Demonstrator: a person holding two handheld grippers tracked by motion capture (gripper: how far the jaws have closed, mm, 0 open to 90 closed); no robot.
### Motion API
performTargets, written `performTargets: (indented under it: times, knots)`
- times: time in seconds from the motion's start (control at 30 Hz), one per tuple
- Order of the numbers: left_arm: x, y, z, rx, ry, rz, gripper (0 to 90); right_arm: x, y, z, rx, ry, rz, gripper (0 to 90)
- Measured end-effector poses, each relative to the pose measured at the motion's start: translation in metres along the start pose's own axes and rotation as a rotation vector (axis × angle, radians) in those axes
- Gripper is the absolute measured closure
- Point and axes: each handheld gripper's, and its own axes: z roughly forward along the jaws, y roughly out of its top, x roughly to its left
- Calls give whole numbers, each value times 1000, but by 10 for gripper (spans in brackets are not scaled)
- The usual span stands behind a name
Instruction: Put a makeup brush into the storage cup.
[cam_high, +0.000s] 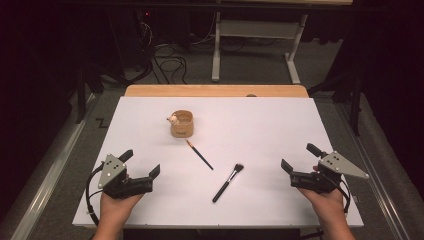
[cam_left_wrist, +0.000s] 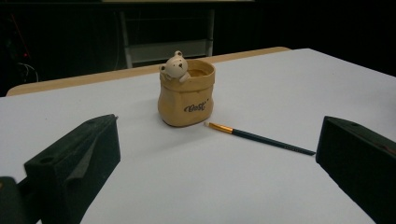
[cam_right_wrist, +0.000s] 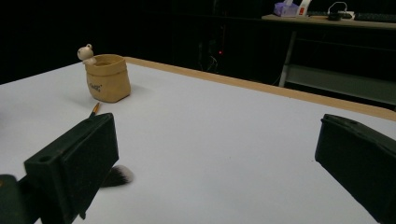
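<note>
L gripper (cam_high: 141, 163) sits near the table's (cam_high: 280, 115) front-left edge, jaws spread wide, nothing btwn them. R gripper (cam_high: 300, 160) mirrors it at front-right, jaws also wide apart & empty. Btwn the two lie a makeup brush (cam_high: 227, 182) and, nearer the pot, a thin paintbrush (cam_high: 199, 154), its tip just beside the bear pot (cam_high: 182, 123), which stands upright mid-table. Looks like the start: no brush picked yet. Next prob calls for one gripper to reach in, straddle a handle w/ jaws low & close on it.
</note>
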Motion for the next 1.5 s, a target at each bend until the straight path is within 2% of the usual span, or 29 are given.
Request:
performTargets:
  times: [0.2,0.27,0.47,0.57,0.77,0.83,1.0,1.13,1.37,1.5]
  knots:
    - [2,-2,3,26,-8,-7,7,0,-2,2,8,0,0,2]
    - [4,-3,4,33,-9,-22,7,0,-3,3,10,-3,-9,3]
    - [7,-7,6,56,3,-27,7,1,-8,7,28,-3,-8,2]
    - [9,-8,8,76,3,-36,8,3,-10,9,42,-1,-1,2]
    - [9,-10,9,83,9,-41,8,11,-7,15,58,13,-7,3]
    - [10,-10,10,103,2,-44,18,12,-7,17,72,20,-6,2]
    - [11,-10,10,113,5,-49,20,14,-6,21,114,27,-43,2]
    - [11,-11,12,125,8,-57,19,13,-7,22,113,23,-60,3]
    - [8,-16,19,188,-8,-56,18,14,-21,22,108,23,-46,3]
    - [5,-18,23,218,-18,-51,21,15,-27,21,123,26,-64,3]
